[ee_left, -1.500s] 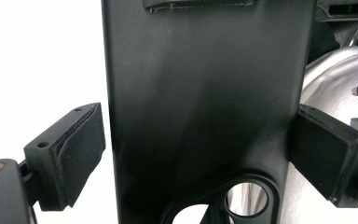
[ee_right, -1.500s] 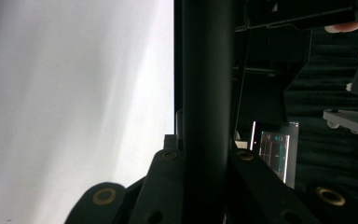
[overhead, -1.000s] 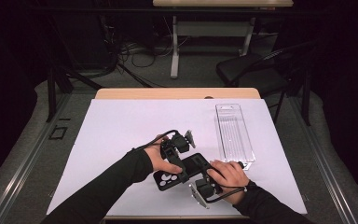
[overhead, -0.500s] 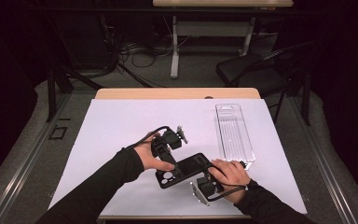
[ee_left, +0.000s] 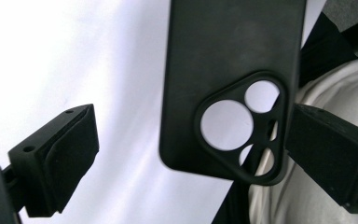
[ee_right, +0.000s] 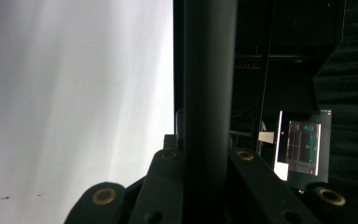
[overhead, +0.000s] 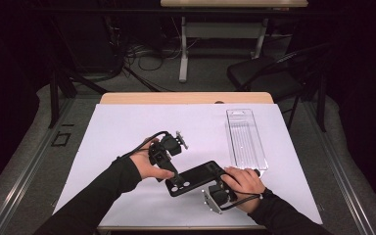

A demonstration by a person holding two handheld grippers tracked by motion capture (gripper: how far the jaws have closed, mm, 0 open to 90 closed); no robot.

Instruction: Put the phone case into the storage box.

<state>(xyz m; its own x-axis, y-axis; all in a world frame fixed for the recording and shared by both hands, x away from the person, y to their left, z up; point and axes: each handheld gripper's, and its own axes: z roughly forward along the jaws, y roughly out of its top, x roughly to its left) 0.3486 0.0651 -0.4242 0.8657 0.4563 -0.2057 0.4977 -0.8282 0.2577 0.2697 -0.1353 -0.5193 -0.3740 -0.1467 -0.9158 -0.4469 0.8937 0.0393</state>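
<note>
A black phone case (overhead: 196, 177) with a triangular camera cutout is held low over the white mat (overhead: 122, 127). My right gripper (overhead: 219, 174) is shut on its right end; in the right gripper view the case (ee_right: 209, 93) stands edge-on between the jaws of that gripper (ee_right: 207, 161). My left gripper (overhead: 172, 171) is at the cutout end, open. In the left gripper view the case (ee_left: 228, 60) lies between the wide-apart pads (ee_left: 70, 158) of the left gripper (ee_left: 193, 140). The right pad is close beside the case's edge and the left pad is far from it.
A long clear plastic tray (overhead: 246, 139) lies on the mat's right side, just beyond my right hand. The wooden table edge (overhead: 186, 98) runs along the back. A dark chair (overhead: 269, 78) and cables stand on the floor behind.
My left gripper has drawn back to the left and slightly up, off the case, so more of the case shows. The right hand and the case have stayed put.
</note>
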